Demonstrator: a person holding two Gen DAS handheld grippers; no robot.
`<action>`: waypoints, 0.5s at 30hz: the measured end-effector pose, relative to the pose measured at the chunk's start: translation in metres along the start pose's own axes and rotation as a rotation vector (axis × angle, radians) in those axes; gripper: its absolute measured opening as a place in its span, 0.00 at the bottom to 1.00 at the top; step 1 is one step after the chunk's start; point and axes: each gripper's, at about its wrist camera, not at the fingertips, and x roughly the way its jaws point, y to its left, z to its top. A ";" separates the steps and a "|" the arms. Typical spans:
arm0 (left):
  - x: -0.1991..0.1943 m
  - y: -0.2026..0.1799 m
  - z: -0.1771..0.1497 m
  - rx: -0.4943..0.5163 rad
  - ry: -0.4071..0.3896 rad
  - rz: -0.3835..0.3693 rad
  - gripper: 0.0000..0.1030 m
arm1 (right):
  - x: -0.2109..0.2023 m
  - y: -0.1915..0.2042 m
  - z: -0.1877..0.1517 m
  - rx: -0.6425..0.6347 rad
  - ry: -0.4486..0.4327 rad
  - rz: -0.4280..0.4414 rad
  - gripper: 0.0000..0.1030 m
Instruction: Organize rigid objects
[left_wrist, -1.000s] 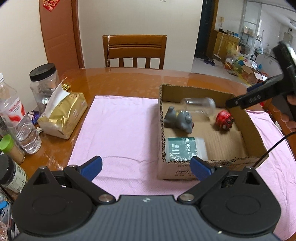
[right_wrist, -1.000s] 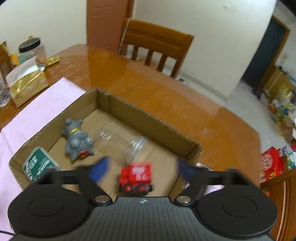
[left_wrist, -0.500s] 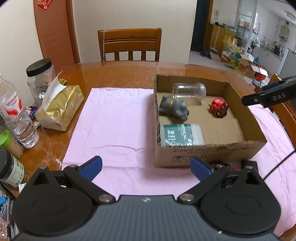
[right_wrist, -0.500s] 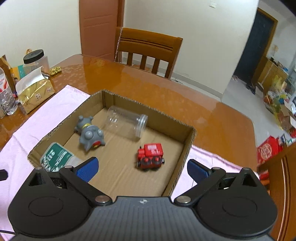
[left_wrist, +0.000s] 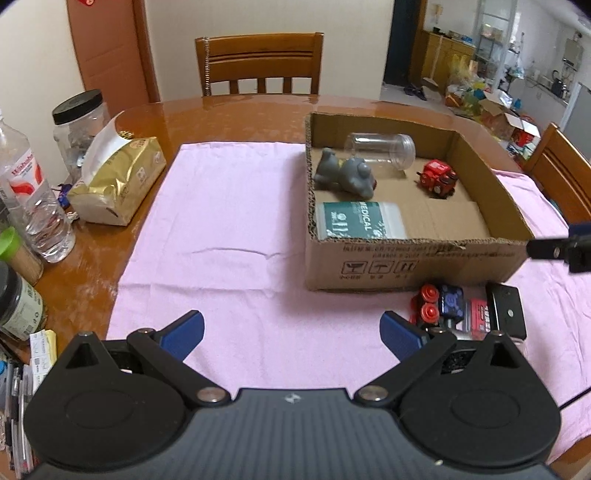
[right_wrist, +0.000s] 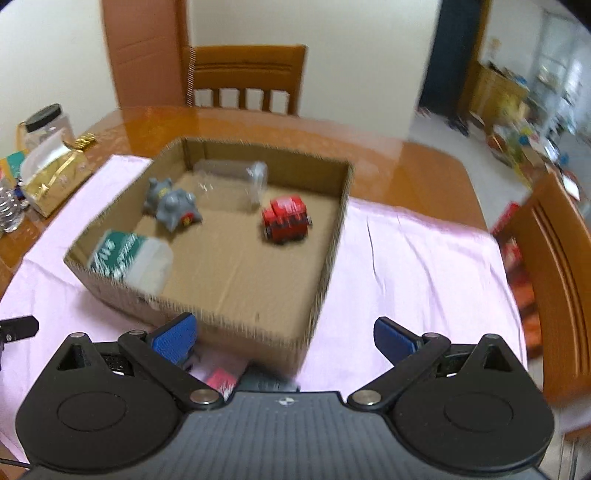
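Observation:
A cardboard box stands on a pink cloth. In it lie a grey toy animal, a clear plastic jar on its side, a red toy engine and a green "MEDICAL" packet. In front of the box lie a red-and-blue toy, a red packet and a black block. My left gripper is open and empty above the cloth. My right gripper is open and empty, over the box's near wall.
At the table's left stand a gold tissue pack, a water bottle, a black-lidded jar and small jars. Wooden chairs stand behind and at the right.
Both grippers have drawn back toward the near side of the table. The right gripper has left the box interior, and the items in front of the box have come into view.

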 end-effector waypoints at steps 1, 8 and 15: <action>0.001 0.000 -0.002 0.007 0.002 -0.010 0.98 | 0.001 0.001 -0.007 0.022 0.010 -0.007 1.00; 0.004 -0.001 -0.018 0.068 0.016 -0.076 0.98 | 0.008 0.004 -0.043 0.200 0.089 -0.082 1.00; 0.004 0.003 -0.028 0.065 0.026 -0.064 0.98 | 0.021 0.004 -0.057 0.232 0.126 -0.089 1.00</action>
